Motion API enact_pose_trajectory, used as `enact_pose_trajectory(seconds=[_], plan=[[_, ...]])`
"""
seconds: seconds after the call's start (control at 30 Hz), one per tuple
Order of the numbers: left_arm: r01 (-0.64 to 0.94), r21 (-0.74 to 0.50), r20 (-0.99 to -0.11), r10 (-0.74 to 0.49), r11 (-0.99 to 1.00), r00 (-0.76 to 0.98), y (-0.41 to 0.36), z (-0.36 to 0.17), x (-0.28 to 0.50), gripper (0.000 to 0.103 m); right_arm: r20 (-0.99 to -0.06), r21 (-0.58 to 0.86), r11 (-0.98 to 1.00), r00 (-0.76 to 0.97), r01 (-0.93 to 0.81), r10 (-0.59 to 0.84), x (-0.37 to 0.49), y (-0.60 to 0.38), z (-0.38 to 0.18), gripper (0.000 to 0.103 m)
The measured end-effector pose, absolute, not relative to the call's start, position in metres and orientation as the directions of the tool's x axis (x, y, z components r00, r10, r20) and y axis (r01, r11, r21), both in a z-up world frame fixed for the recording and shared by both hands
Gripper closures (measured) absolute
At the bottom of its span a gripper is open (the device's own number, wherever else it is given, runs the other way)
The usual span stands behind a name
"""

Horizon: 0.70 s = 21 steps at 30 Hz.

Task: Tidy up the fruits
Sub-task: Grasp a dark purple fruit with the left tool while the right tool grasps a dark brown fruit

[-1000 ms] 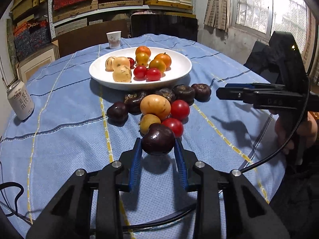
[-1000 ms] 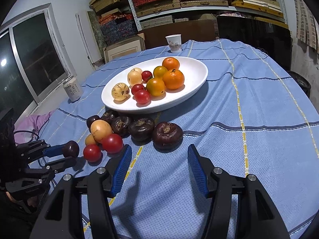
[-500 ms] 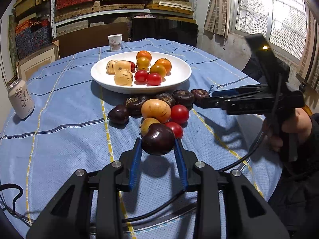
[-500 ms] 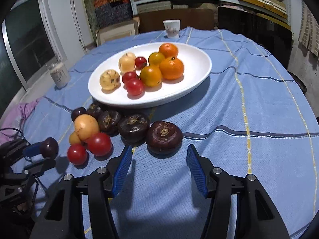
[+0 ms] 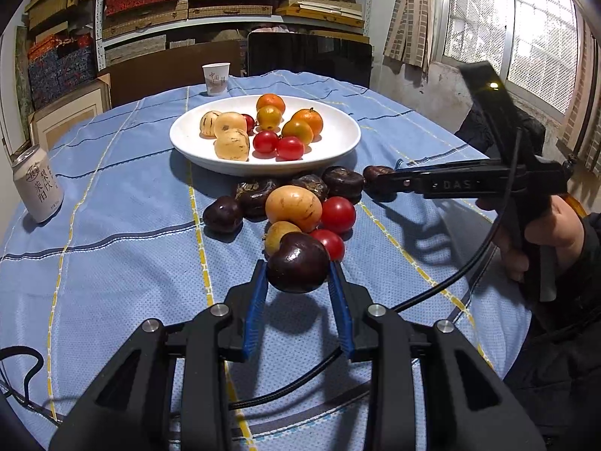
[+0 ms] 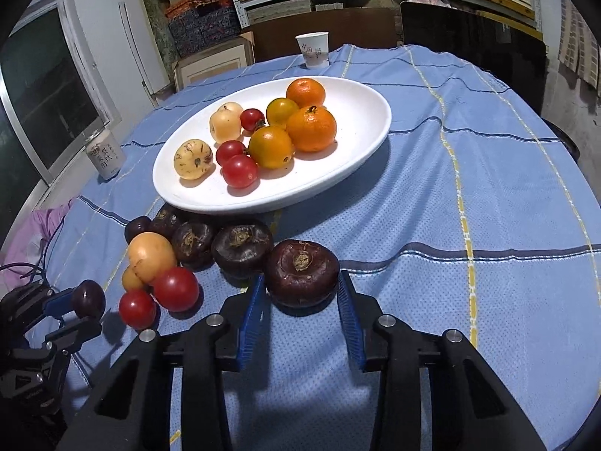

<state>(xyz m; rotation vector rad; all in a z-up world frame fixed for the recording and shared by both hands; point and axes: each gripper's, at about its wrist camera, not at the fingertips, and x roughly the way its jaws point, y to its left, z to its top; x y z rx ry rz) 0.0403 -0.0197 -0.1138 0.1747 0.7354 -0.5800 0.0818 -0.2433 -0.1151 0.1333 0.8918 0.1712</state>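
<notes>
in the left wrist view the left gripper (image 5: 298, 282) pinches a glossy, smooth dark plum (image 5: 298, 262) between its ribbed blue pads, held just above the woven blue tablecloth (image 5: 112, 263), with "das" embossed on the right gripper's black body and chinese characters on the pale can (image 5: 36, 184) and paper cup (image 5: 215, 78). in the right wrist view the right gripper (image 6: 300, 293) has just been closing around a flattish, wrinkled dark water chestnut (image 6: 301, 272) lying on the cloth in front of the oval white plate (image 6: 368, 112), pads at its sides.

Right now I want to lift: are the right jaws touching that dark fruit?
Touching. The right wrist view shows both blue pads of the right gripper, which has just been closing, pressed against the dark fruit, no gap either side.
</notes>
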Motion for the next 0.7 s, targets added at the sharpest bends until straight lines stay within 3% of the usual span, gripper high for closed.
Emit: enact_pose_trajectory(seconds=[0.7], plan=[[0.541,-0.069,-0.656,-0.446,0.838,0.608,-0.019,-0.092,0.056,0.071,-0.668,0.147,0.979,0.717,-0.138,0.202,0.053,-0.248,-0.073,0.063]])
